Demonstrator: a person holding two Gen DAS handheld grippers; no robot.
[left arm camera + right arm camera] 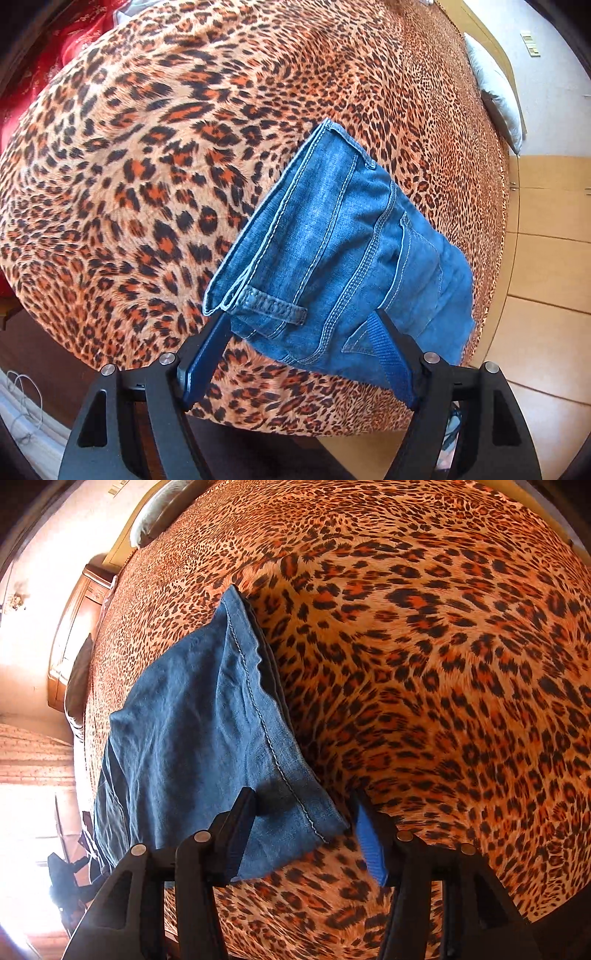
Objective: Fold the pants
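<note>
Blue denim pants lie folded on a leopard-print bedspread. In the left wrist view I see the waistband end with a belt loop and back pocket. My left gripper is open, its fingers straddling the waistband corner. In the right wrist view the hem end of the pants lies flat. My right gripper is open, its fingers wide apart on either side of the hem corner.
The bedspread also fills the right wrist view. A white pillow lies at the bed's far right edge. Red fabric sits at the upper left. Tiled floor borders the bed on the right. A wooden headboard stands at left.
</note>
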